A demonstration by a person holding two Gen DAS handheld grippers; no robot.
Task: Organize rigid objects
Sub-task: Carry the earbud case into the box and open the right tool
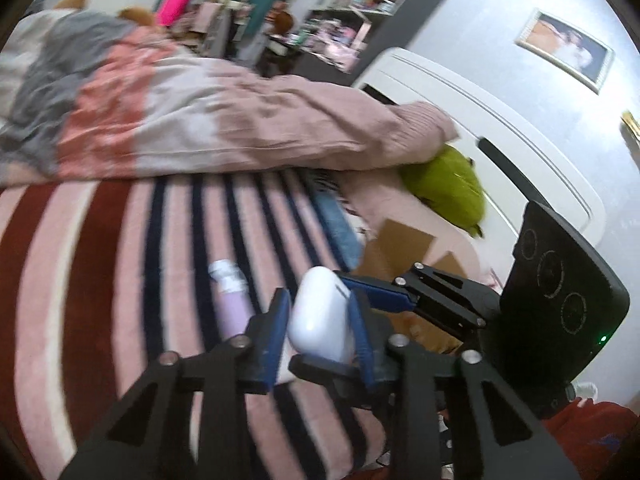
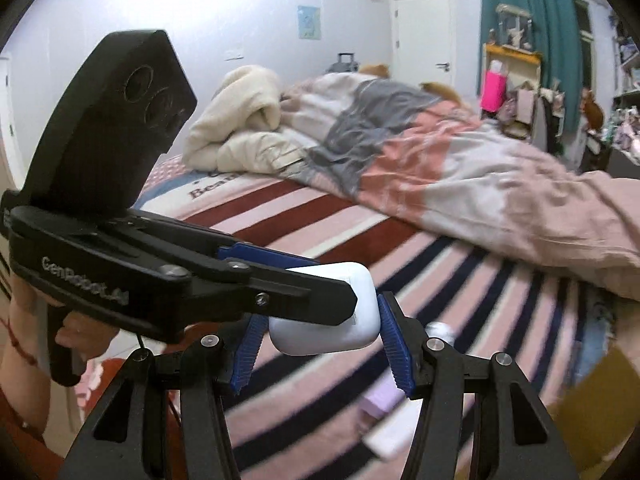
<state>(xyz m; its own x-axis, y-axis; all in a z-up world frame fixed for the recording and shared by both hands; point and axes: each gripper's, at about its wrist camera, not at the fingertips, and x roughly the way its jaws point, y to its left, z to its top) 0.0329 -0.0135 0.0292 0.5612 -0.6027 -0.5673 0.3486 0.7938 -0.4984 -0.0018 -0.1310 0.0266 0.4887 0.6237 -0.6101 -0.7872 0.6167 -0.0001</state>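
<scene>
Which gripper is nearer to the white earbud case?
Left. The left gripper is clamped on the white earbud case, pads against both sides. The right gripper sits spread around it, tips beside its ends; contact is unclear.

Count on the bed
One white case (image 1: 320, 316), one lilac bottle (image 1: 232, 304), one green cushion (image 1: 448, 188), two grippers (image 1: 320, 332) (image 2: 320, 340).

Both wrist cameras look closely along their own blue-padded fingers, low over the red, pink and navy striped bedspread (image 1: 100, 264). Each view shares the glossy white rounded case (image 1: 320, 316).
</scene>
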